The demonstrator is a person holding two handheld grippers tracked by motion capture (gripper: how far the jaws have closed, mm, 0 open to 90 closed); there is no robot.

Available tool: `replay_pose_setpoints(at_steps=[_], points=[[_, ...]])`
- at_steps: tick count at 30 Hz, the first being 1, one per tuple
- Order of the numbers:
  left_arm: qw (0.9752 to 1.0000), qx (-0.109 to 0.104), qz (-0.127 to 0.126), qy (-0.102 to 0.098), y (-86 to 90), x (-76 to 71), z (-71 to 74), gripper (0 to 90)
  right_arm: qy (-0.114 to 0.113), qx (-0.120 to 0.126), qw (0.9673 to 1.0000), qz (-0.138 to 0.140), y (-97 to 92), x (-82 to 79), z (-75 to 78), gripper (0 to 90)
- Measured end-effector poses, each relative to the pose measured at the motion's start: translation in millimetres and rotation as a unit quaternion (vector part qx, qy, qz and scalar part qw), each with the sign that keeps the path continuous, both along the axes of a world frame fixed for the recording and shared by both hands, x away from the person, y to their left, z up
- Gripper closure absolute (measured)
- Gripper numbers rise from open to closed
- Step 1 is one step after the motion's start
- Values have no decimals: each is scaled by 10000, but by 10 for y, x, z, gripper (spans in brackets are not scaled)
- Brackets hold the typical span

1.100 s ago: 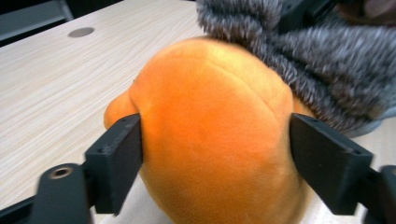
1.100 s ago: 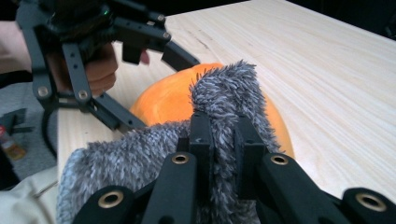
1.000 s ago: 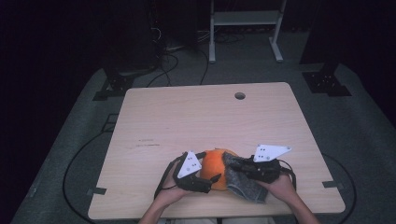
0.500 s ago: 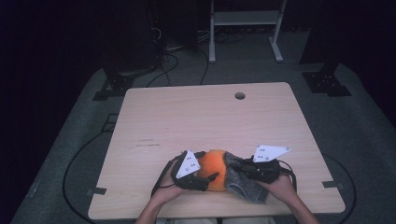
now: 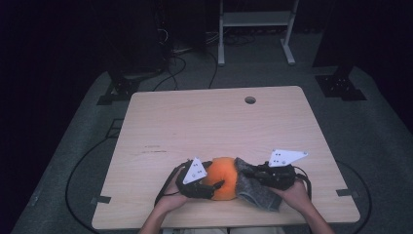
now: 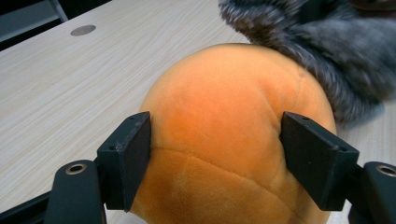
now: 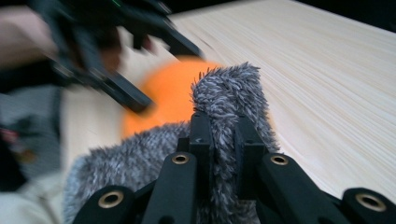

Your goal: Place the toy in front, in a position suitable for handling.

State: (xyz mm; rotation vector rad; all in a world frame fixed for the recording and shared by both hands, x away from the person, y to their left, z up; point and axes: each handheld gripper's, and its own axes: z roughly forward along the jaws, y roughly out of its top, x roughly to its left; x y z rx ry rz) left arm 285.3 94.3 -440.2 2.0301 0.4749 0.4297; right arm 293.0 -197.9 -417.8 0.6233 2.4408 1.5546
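Two grippers meet at the near edge of the table [image 5: 204,122]. The left gripper [image 6: 215,158] has its jaws pressed against either side of an orange plush ball [image 6: 224,140], which rests on the table. The right gripper [image 7: 219,140] has its jaws clamped on a fold of grey furry cloth [image 7: 229,93], which lies touching the ball's right side.

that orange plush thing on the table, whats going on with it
A person at the near edge of the table works with a gripper in each hand. The left gripper has its jaws around the orange plush ball, one on each side. The right gripper is shut on a fold of the grey furry fabric, which lies against the ball's right side.
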Motion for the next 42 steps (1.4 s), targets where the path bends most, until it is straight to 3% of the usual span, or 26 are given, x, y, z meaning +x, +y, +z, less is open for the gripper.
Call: replay_pose_setpoints(at_steps=[1, 4, 8, 10, 15, 20, 23, 27, 31, 36, 39, 42], points=[[10000, 6, -10, 15, 11, 3, 0, 260, 17, 40, 10000, 78, 28, -6, 9, 802], [10000, -20, -44, 73, 51, 19, -7, 260, -33, -144, 9998, 126, 105, 5, -47, 800], [9997, -142, -16, 174, 80, 43, -26, 260, 321, -241, 9990, -189, -49, 123, -127, 801], [9998, -136, -10, 167, 84, 35, -25, 259, 316, -463, 9978, -343, -101, 133, -141, 801], [9999, -94, -15, 138, 103, 18, -21, 258, 337, -146, 9991, -192, -143, 124, -128, 801], [9999, -71, -71, 58, 88, -1, -17, 255, 517, -460, 9967, -432, -198, 211, -205, 801], [9999, -32, -104, -5, 67, -12, -13, 251, 543, -99, 9977, -396, -273, 204, -153, 801], [9999, -54, -98, -17, 61, -18, -20, 248, 432, 376, 9983, -89, -221, 131, -21, 800], [9999, -35, -126, -42, 59, -27, -16, 246, 406, 123, 9991, -7, -80, 114, -65, 798], [9999, -55, -125, -41, 40, -45, -15, 237, 594, -187, 9972, -410, -167, 207, -171, 800], [9999, -4, -135, -86, 17, -53, -7, 234, 542, -35, 9979, -354, -193, 181, -126, 799], [9997, 32, -147, -178, -12, -69, -14, 232, 345, 351, 9988, 25, -99, 97, 24, 799]])
